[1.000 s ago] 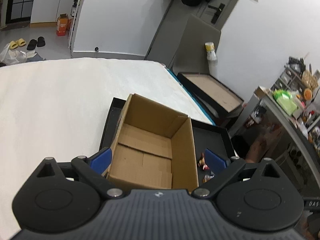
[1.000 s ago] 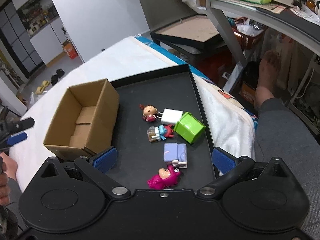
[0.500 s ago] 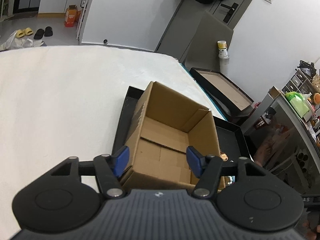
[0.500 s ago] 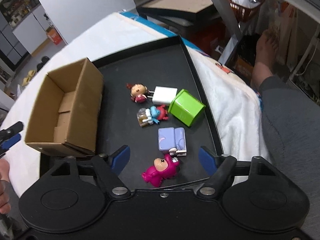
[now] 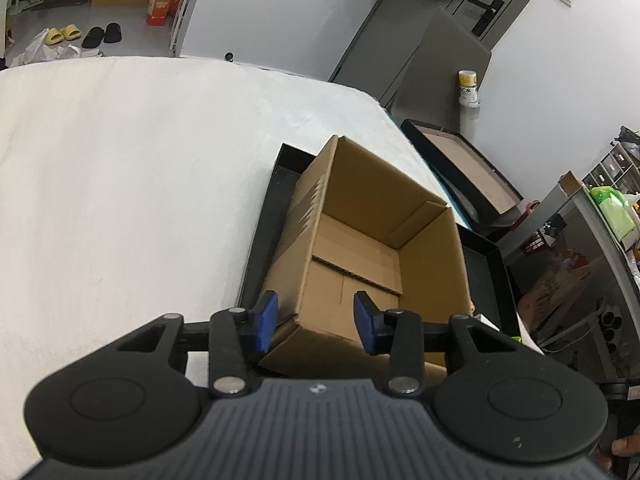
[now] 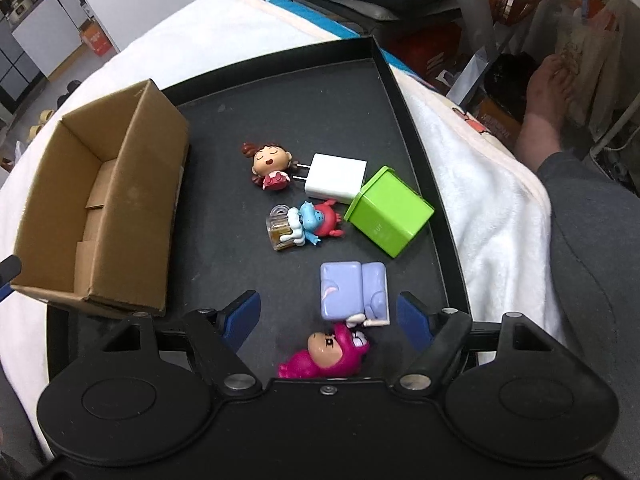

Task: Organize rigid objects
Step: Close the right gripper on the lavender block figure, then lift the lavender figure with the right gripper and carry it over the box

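An open cardboard box stands empty at the left end of a black tray. My left gripper straddles the box's near left corner, one pad outside the wall and one inside. Its jaws are closing and do not visibly press the cardboard. On the tray lie a girl figure, a white charger, a green cube, a blue-and-red figure with a jar, a lilac toy and a pink figure. My right gripper hovers open over the lilac toy and the pink figure.
The tray rests on a white blanket over a bed. A person's bare foot and grey-clad leg lie just right of the tray. Another black tray and a cluttered desk stand beyond the bed.
Both grippers' jaws have narrowed from wide open. The left gripper sank toward the box's near corner. The right gripper dropped and tilted down over the toys, so the tray looks larger.
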The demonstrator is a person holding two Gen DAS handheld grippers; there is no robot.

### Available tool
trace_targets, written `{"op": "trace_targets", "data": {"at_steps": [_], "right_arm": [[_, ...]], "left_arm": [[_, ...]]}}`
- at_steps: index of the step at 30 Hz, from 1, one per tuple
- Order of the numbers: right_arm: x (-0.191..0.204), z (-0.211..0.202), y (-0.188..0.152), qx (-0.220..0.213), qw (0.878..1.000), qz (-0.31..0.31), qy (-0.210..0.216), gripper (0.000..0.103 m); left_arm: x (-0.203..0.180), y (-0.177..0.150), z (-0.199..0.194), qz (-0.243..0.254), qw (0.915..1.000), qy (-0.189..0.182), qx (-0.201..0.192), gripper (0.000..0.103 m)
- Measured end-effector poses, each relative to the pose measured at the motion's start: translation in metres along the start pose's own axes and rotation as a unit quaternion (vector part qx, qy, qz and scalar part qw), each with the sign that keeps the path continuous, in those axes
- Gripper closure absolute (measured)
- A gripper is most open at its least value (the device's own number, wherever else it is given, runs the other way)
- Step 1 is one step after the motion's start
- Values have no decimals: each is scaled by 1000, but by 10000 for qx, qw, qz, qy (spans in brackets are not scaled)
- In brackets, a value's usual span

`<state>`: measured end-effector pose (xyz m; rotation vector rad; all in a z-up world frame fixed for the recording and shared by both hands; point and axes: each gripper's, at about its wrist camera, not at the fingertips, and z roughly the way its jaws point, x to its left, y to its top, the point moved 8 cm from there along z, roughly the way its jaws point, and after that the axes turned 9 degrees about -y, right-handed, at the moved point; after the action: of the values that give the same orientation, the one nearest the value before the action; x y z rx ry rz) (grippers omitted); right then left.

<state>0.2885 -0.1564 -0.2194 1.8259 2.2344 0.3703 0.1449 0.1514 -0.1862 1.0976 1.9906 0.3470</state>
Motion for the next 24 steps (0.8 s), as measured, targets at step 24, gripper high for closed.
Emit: {"op": "trace_targets", "data": {"at_steps": [24], "right_arm": [[-10,51,-3,364,9988,-56,-309,59]], "left_arm": [[6,-9,5,23,9998,-131,-162,78]]}}
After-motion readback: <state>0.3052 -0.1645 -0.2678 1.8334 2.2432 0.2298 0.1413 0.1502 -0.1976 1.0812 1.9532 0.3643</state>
